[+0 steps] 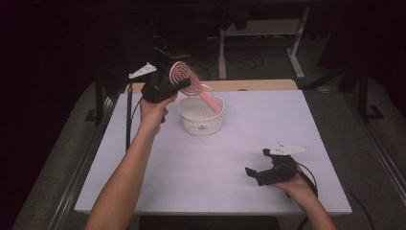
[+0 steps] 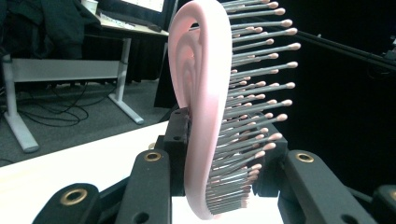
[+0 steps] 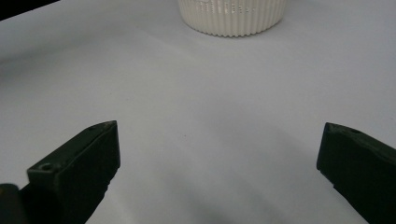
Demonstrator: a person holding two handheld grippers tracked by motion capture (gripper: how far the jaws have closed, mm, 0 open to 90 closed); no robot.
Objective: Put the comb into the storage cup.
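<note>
A pink hairbrush (image 1: 186, 77) with a round looped head is held up over the far left part of the white table (image 1: 215, 163). My left gripper (image 1: 183, 86) is shut on the head. The brush's handle slants down to the right into a white ribbed basket (image 1: 201, 120). In the left gripper view the brush head (image 2: 201, 116) stands edge-on between the black jaws, its grey bristles pointing right. My right gripper (image 1: 257, 163) rests low at the near right of the table, open and holding nothing. Its view looks across bare table (image 3: 201, 93) towards the basket (image 3: 233, 16).
A wooden strip (image 1: 249, 85) runs along the table's far edge. Behind it stand a white desk frame (image 1: 258, 33) and loose cables on the dark floor. A cable (image 1: 128, 115) trails from my left gripper down the table's left side.
</note>
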